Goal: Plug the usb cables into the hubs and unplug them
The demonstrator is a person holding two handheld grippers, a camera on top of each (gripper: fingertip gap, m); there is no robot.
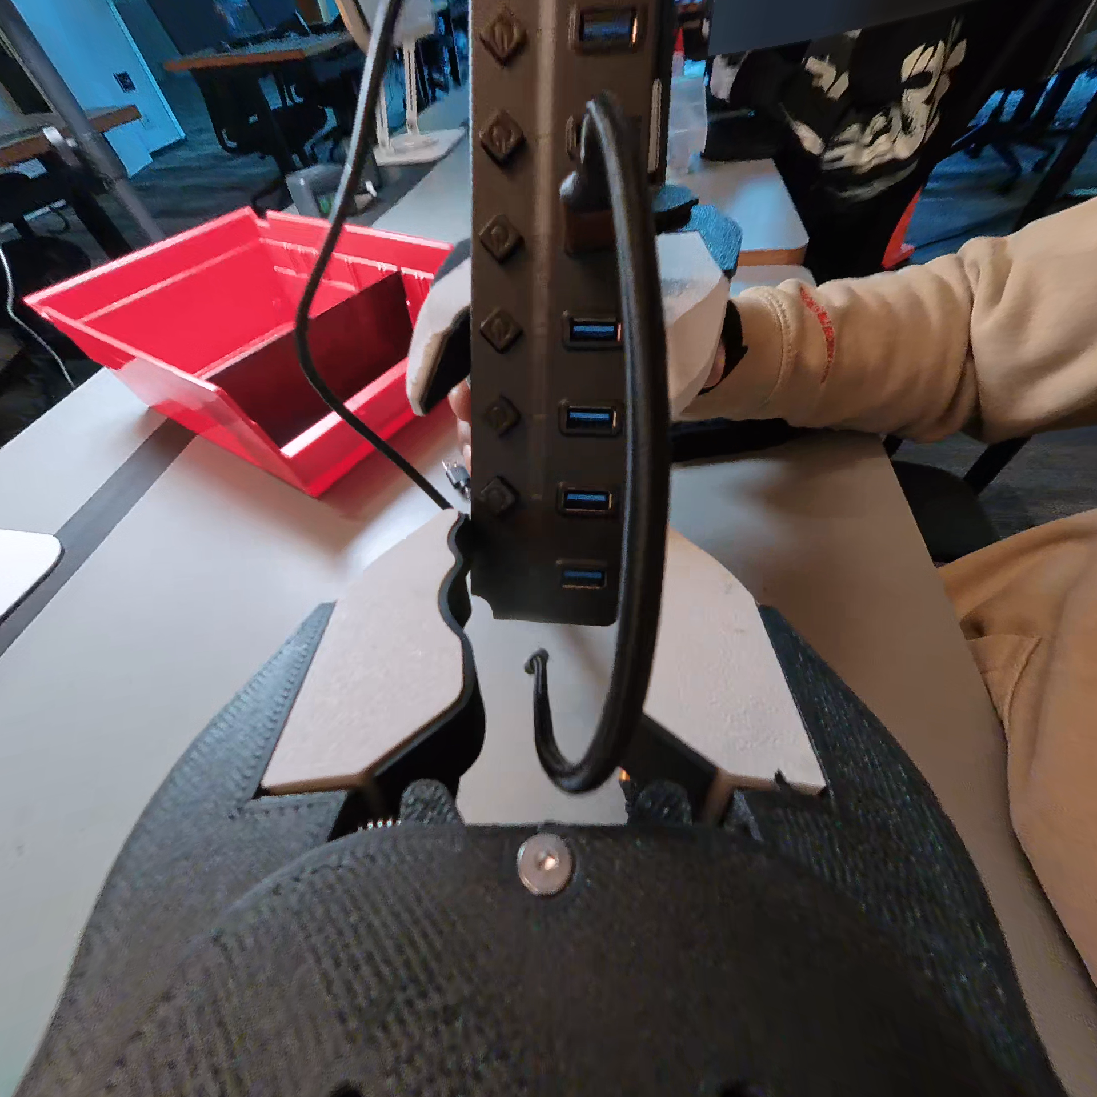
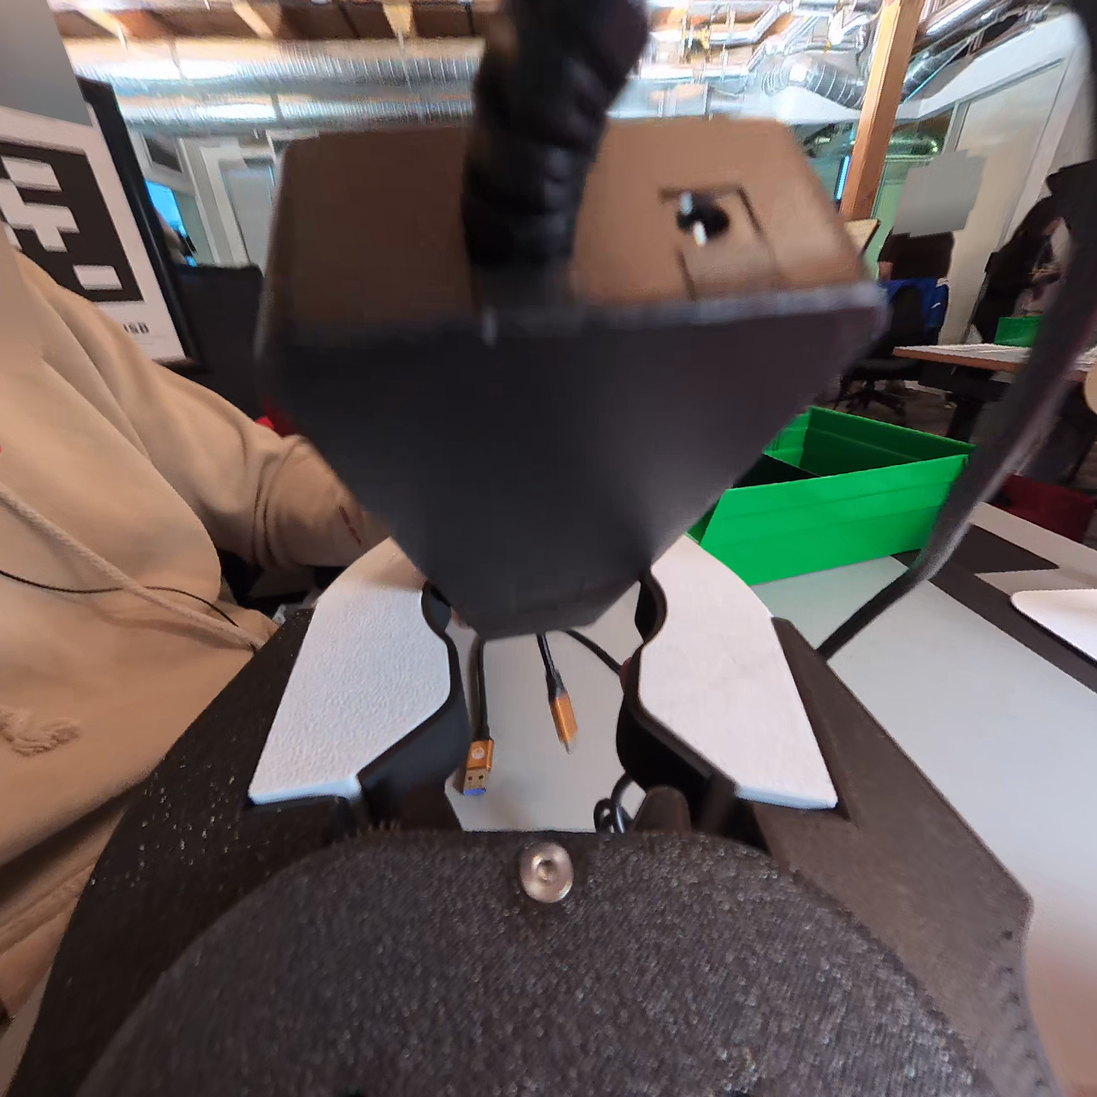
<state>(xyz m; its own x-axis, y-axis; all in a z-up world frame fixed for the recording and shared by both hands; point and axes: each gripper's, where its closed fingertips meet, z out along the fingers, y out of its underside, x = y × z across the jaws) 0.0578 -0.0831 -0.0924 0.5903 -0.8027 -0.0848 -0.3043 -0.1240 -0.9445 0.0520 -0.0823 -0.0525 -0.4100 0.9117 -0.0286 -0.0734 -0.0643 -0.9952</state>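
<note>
A long black USB hub (image 1: 534, 368) with several blue ports and diamond buttons stands upright above the table. My left gripper (image 1: 558, 570) is shut on its lower end. My right gripper (image 1: 570, 332) is shut on its sides higher up. A black cable (image 1: 644, 415) is plugged into an upper port by its plug (image 1: 585, 193) and loops down in front of the ports. In the right wrist view the hub (image 2: 534, 445) fills the middle, its narrow end between my right gripper's (image 2: 543, 611) fingertips. Two orange-tipped cable ends (image 2: 475, 766) (image 2: 561, 721) lie on the table below.
A red bin (image 1: 237, 332) with a black divider stands on the table at the left. A green bin (image 2: 831, 510) stands at the right. A thin black cable (image 1: 332, 297) hangs beside the hub. A beige sleeve (image 1: 890, 344) reaches in. A white pad (image 2: 1062, 617) lies at the table's edge.
</note>
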